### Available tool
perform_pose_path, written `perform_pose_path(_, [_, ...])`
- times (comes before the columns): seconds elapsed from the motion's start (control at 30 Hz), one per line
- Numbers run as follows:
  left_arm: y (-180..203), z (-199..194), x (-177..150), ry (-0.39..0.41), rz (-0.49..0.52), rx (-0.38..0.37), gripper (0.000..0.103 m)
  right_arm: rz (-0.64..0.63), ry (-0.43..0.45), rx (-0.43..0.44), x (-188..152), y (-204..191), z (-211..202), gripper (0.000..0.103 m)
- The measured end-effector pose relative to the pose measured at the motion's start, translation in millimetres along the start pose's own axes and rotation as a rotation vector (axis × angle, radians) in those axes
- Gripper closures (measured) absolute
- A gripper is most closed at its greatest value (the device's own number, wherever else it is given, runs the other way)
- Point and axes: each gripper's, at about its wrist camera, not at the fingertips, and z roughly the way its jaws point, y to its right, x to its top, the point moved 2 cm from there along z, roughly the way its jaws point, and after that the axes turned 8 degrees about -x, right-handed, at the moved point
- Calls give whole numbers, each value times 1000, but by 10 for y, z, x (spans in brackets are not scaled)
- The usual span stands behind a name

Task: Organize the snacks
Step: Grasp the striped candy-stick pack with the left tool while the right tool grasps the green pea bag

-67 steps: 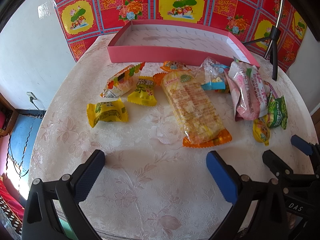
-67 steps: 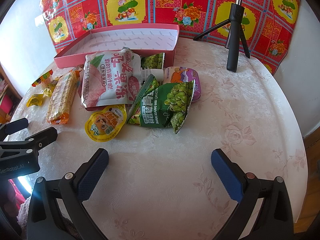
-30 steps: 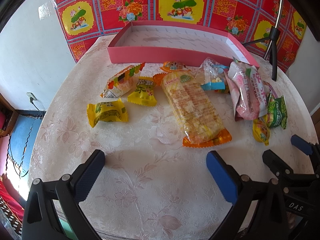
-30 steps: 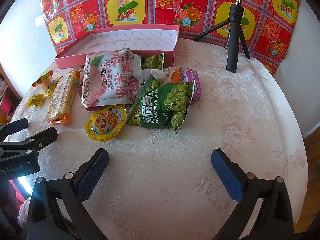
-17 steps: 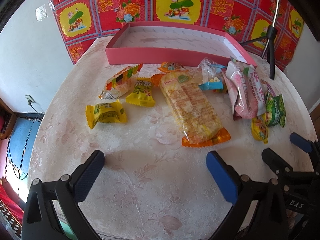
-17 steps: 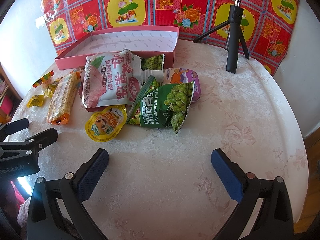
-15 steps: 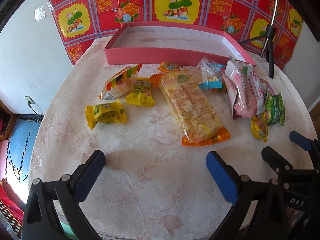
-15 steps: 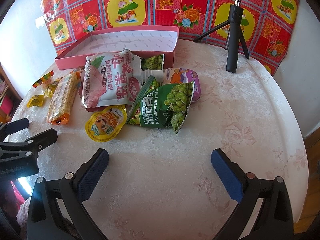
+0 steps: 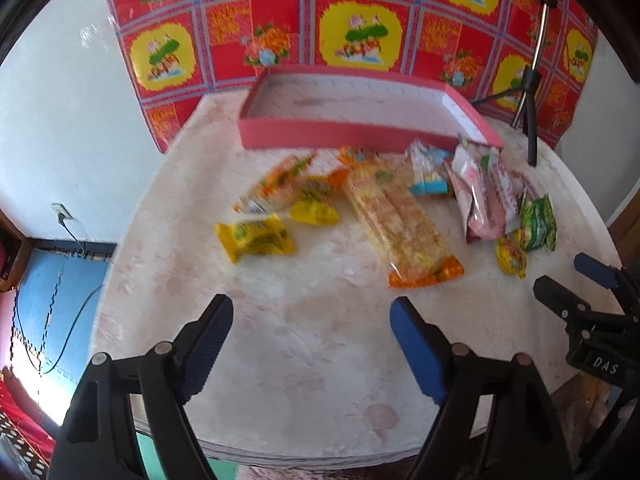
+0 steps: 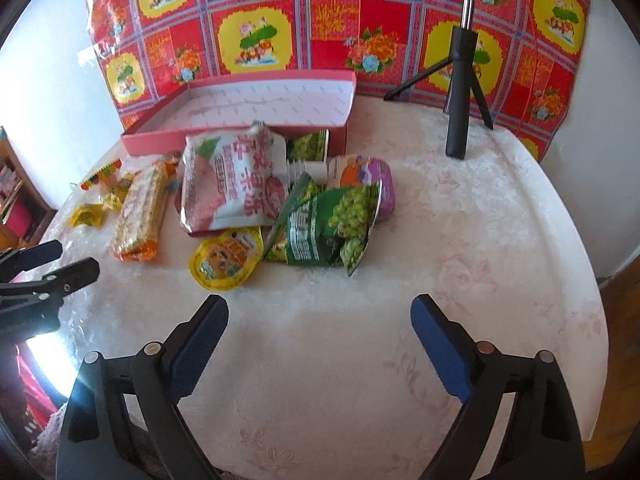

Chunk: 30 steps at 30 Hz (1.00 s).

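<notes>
Snacks (image 9: 404, 220) lie loose on the table (image 9: 312, 360) before the empty pink box (image 9: 360, 100), nothing sorted yet; the left gripper (image 9: 312, 328) is closing on air, narrower than a second ago. Right view: the pile (image 10: 280, 204) sits beside the box, and the right gripper (image 10: 320, 332) narrows too, empty.
</notes>
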Motion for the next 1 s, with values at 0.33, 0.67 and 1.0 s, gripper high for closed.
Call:
perform_pose_path(0.33, [-329, -32, 303, 53, -42, -50, 20, 18, 21, 9, 117, 9, 5, 13])
perform_pose_path(0.67, [-400, 210, 545, 50, -38, -70, 32, 50, 11, 21, 200, 56, 98, 24])
perform_pose_path(1.0, [-432, 448, 639, 19, -38, -110, 43, 68, -12, 32, 269, 99, 206, 32])
